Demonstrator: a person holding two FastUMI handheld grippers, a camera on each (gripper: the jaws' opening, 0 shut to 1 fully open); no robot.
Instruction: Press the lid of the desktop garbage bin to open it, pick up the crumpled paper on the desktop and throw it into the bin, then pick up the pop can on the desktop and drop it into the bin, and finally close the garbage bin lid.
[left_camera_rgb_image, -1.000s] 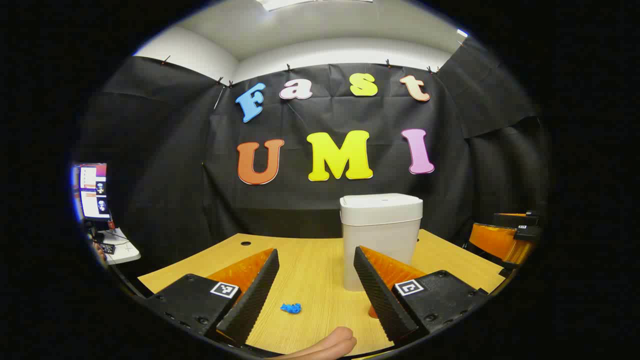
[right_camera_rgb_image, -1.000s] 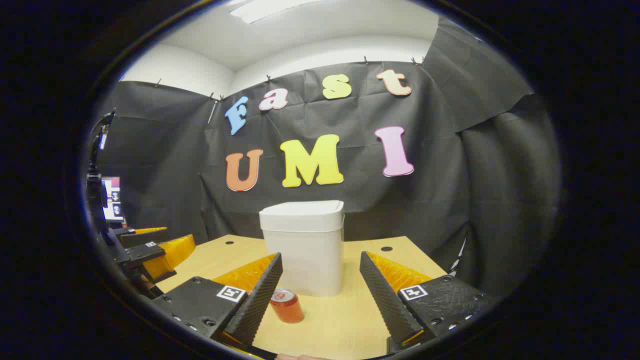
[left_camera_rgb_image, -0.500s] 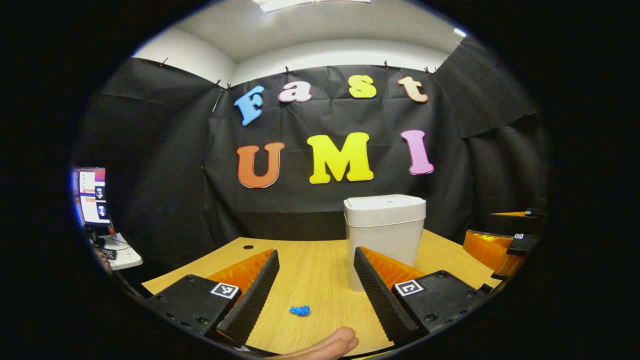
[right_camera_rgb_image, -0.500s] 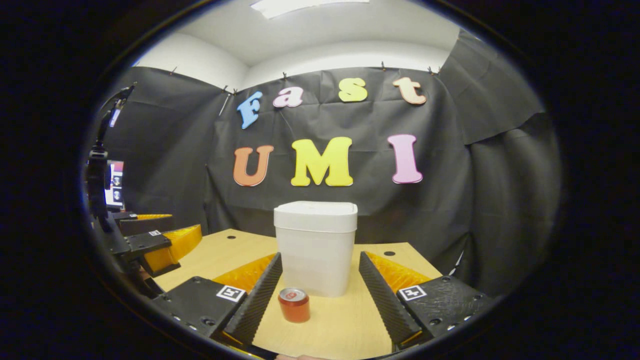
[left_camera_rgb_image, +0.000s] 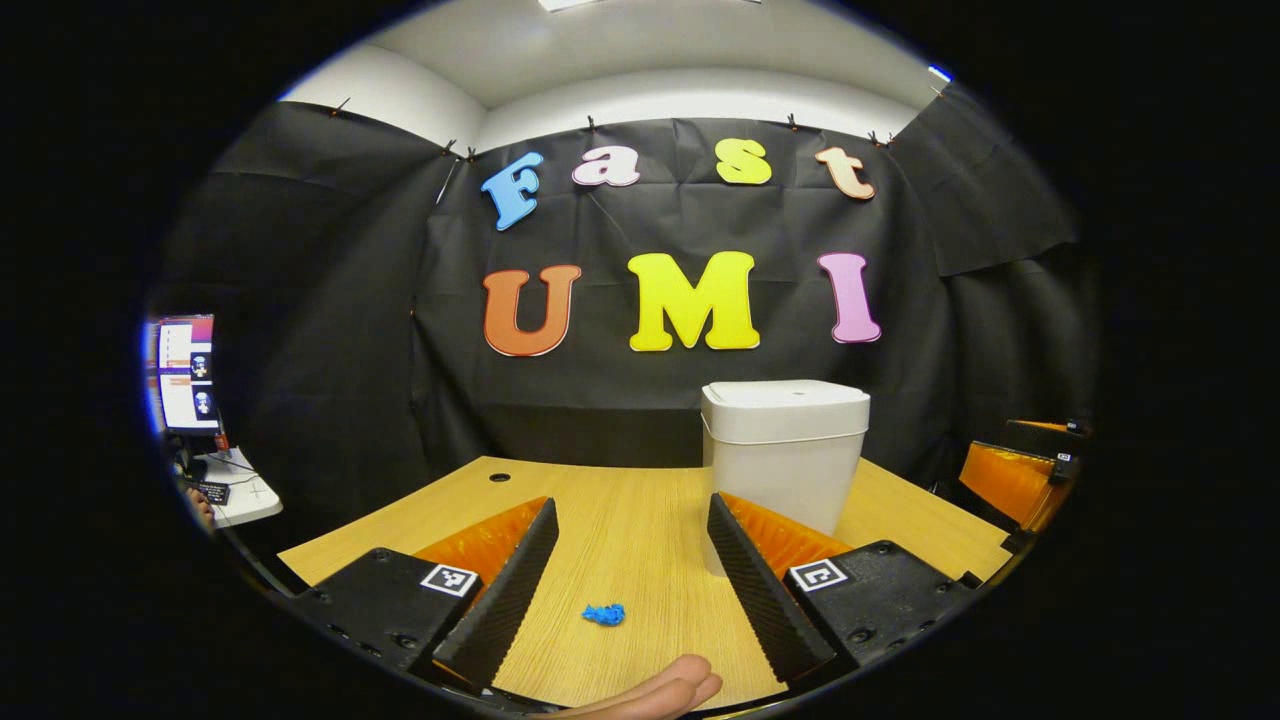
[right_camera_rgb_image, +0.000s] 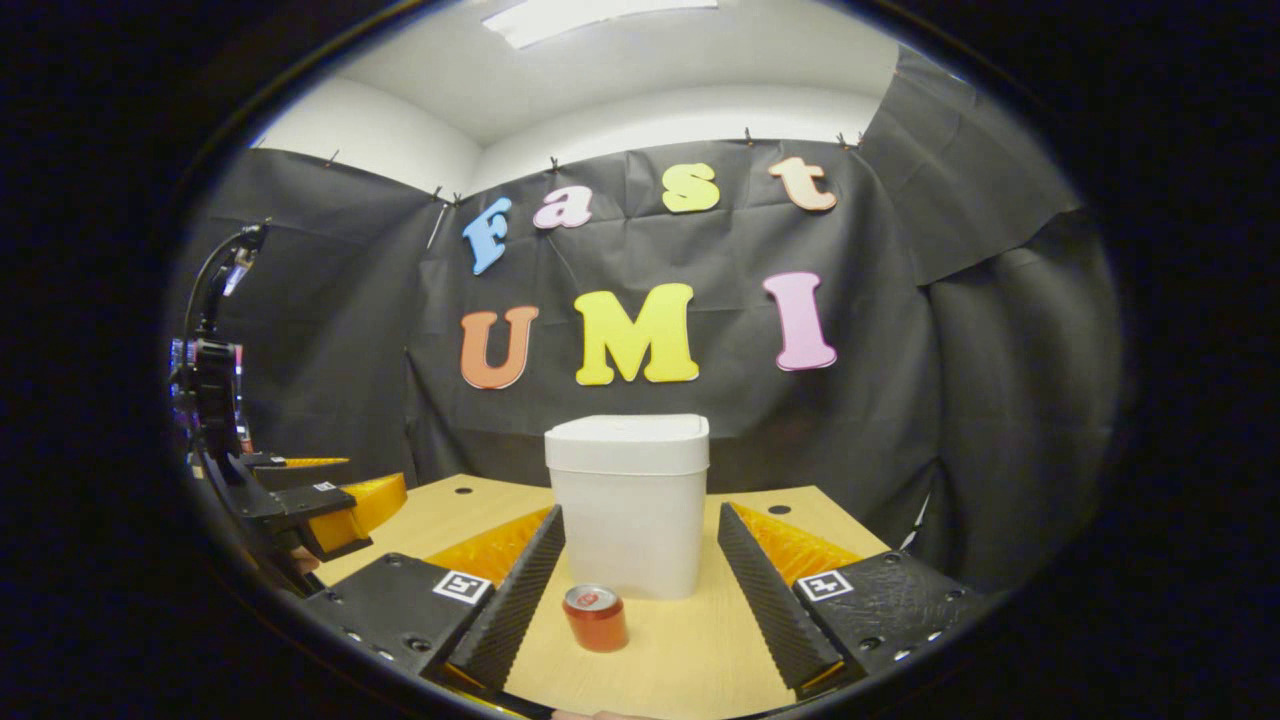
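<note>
Both views face the wall low over the desk (left_camera_rgb_image: 620, 520), sharing the bin (right_camera_rgb_image: 628, 505), seemingly near

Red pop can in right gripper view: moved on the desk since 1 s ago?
Cannot tell. The red pop can drifted right relative to the white plastic bin, consistent with camera motion.

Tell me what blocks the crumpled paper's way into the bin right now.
The closed lid on the bin. The blue crumpled paper lies on bare table ahead of the open left gripper, with nothing between them.

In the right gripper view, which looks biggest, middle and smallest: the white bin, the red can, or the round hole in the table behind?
1. White bin, biggest.
2. Red can, though it sits nearer the camera, which flatters it.
3. Round hole, smallest and farthest back.
</note>
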